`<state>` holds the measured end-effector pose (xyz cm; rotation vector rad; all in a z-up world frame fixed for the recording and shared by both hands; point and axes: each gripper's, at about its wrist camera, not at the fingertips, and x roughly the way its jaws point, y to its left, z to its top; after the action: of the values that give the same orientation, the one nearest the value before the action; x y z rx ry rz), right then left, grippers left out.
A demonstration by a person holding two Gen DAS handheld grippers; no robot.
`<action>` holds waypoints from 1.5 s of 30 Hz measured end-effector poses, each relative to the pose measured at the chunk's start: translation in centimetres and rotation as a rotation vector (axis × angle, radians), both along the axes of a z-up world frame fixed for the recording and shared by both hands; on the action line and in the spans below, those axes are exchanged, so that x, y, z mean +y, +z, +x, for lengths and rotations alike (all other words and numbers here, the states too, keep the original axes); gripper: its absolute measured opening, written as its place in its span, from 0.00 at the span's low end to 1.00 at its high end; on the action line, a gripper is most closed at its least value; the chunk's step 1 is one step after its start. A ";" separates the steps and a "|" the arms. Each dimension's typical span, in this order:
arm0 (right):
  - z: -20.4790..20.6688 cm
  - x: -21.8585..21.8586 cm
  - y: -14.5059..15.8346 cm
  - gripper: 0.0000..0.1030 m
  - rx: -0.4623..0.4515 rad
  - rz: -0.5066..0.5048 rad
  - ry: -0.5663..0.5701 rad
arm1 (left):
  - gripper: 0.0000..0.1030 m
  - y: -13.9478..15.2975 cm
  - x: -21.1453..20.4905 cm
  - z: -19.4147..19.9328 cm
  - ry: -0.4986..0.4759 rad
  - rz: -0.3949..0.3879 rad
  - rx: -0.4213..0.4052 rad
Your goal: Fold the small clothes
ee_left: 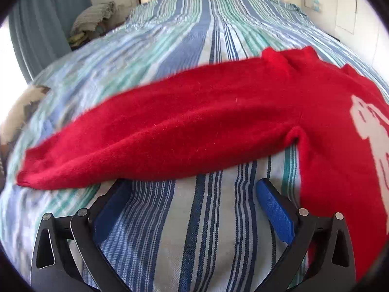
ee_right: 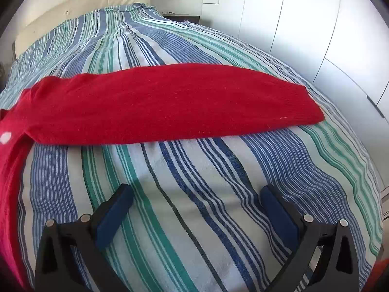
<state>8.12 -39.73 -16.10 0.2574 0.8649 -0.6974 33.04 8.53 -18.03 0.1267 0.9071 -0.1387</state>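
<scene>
A red knit sweater (ee_left: 218, 112) with a white pattern on its front lies flat on the striped bedspread (ee_left: 170, 36). In the left wrist view its left sleeve stretches out to the left, the body at the right. My left gripper (ee_left: 192, 189) is open and empty, just below the sleeve's lower edge. In the right wrist view the other sleeve (ee_right: 170, 104) stretches to the right, its cuff at the far right. My right gripper (ee_right: 197, 192) is open and empty over the bedspread (ee_right: 194, 170), a little short of the sleeve.
A cream headboard (ee_right: 73, 4) stands at the bed's far end. White wardrobe doors (ee_right: 316, 24) run along the right side. A blue curtain (ee_left: 43, 24) and a pile of cloth (ee_left: 92, 19) are at the left of the bed.
</scene>
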 end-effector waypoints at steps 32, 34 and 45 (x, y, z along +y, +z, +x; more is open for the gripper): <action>-1.1 0.0 0.2 1.00 -0.030 0.027 0.006 | 1.00 0.4 0.4 -0.3 -0.002 -0.030 -0.007; -1.1 0.0 0.2 1.00 -0.031 0.028 0.006 | 1.00 0.4 0.4 -0.4 -0.002 -0.030 -0.007; -1.0 0.0 0.1 1.00 -0.030 0.027 0.006 | 1.00 0.4 0.4 -0.3 -0.002 -0.030 -0.007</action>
<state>7.08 -39.76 -15.97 0.2886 0.8461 -0.6753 32.70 8.93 -17.66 0.1000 0.8975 -0.1542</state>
